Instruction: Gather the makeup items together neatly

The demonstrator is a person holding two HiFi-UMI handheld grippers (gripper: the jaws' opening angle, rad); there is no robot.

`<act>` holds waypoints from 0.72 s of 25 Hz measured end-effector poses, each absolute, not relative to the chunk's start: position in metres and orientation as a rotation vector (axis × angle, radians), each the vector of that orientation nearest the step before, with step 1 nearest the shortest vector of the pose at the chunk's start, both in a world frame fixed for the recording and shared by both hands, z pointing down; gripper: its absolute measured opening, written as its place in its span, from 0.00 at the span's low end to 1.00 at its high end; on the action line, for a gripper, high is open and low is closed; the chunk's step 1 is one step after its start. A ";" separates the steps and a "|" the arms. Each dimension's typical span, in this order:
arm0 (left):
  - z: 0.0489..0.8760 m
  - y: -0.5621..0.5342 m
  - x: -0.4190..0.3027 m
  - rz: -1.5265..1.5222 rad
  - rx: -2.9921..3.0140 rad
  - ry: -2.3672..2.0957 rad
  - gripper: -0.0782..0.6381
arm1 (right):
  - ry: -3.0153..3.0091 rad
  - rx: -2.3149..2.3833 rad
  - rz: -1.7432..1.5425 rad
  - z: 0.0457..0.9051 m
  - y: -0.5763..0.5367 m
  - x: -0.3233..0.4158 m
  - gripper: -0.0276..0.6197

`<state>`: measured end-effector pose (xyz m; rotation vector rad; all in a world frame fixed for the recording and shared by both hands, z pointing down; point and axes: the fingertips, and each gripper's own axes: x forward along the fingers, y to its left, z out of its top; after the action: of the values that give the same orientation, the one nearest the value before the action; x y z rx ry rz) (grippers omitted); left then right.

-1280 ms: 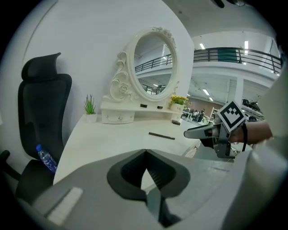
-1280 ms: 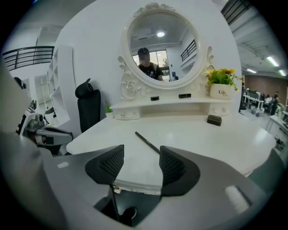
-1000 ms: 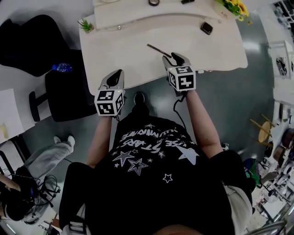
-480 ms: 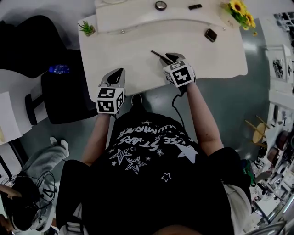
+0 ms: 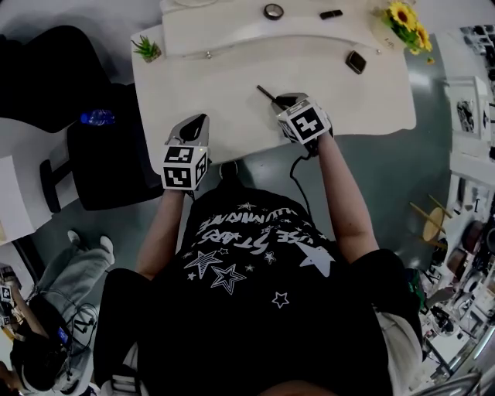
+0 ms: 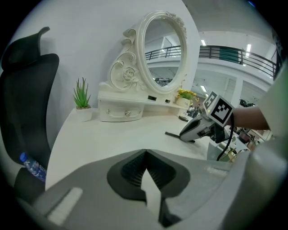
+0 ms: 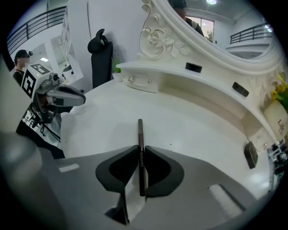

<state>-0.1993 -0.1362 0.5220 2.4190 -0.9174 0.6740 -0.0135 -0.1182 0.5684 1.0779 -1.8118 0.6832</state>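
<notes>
The right tongs (image 7: 141,150) have just been closing and now pinch a dark pencil (image 7: 140,131), low near the front of the white tabletop (image 7: 193,130). The left tongs (image 6: 145,152) hang closed and empty, well to its left.

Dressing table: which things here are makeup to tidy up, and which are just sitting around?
For the job (likely makeup): brown pencil, round dark pot, small dark stick, dark case.
Just lying about: potted plant, mirror, sunflowers, water bottle.
</notes>
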 end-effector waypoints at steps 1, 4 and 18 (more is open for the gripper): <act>0.523 -0.137 -0.200 0.679 2.421 -0.916 0.11 | -1.814 1.072 0.683 0.569 -0.119 -0.014 0.15; 0.522 -0.136 -0.202 0.681 2.424 -0.922 0.11 | -1.811 1.077 0.681 0.569 -0.119 -0.014 0.15; 0.518 -0.129 -0.198 0.689 2.462 -0.883 0.11 | -1.697 1.461 0.829 0.549 -0.120 0.011 0.15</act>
<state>-0.1977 -0.1290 0.5179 2.4618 -0.8826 0.6886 0.0105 -0.1201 0.5489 1.4614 -1.6971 0.8291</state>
